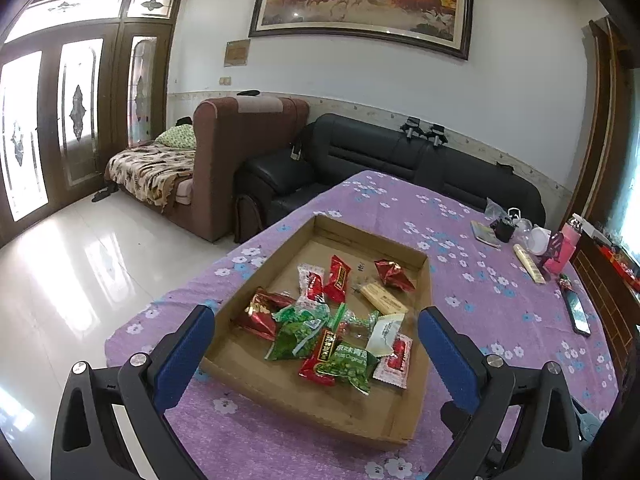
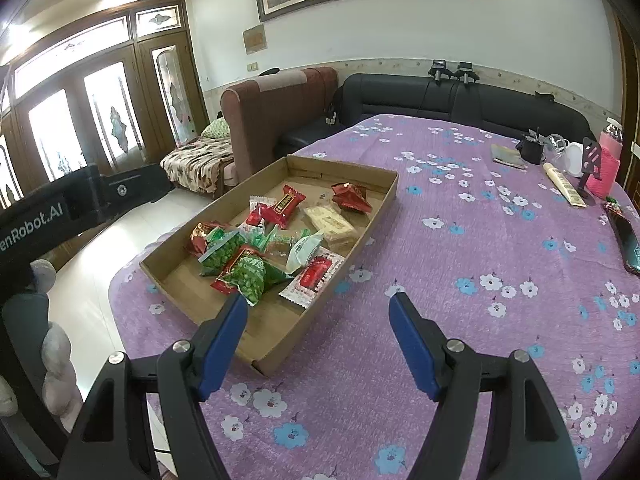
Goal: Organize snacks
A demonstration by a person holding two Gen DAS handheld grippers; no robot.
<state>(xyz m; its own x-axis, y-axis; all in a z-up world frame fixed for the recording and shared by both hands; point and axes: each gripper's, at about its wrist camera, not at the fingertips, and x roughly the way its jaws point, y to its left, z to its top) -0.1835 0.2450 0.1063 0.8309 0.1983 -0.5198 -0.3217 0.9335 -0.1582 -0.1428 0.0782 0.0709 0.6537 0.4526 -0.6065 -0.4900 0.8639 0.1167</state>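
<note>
Directly ahead of the left tool [image 1: 316, 332], spread wide and empty: snacks [image 1: 336, 328] piled in the cardboard tray [image 1: 276, 392], long axis running away. Right tool [image 2: 318, 312], also spread and empty, sits off the tray's right side; left is nearer.

Black sofa [image 1: 400, 160] below framed painting [image 1: 360, 0]

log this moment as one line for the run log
left hand-held gripper: open, empty | right hand-held gripper: open, empty | snack packets: all in cardboard tray | tray on purple tablecloth
</note>
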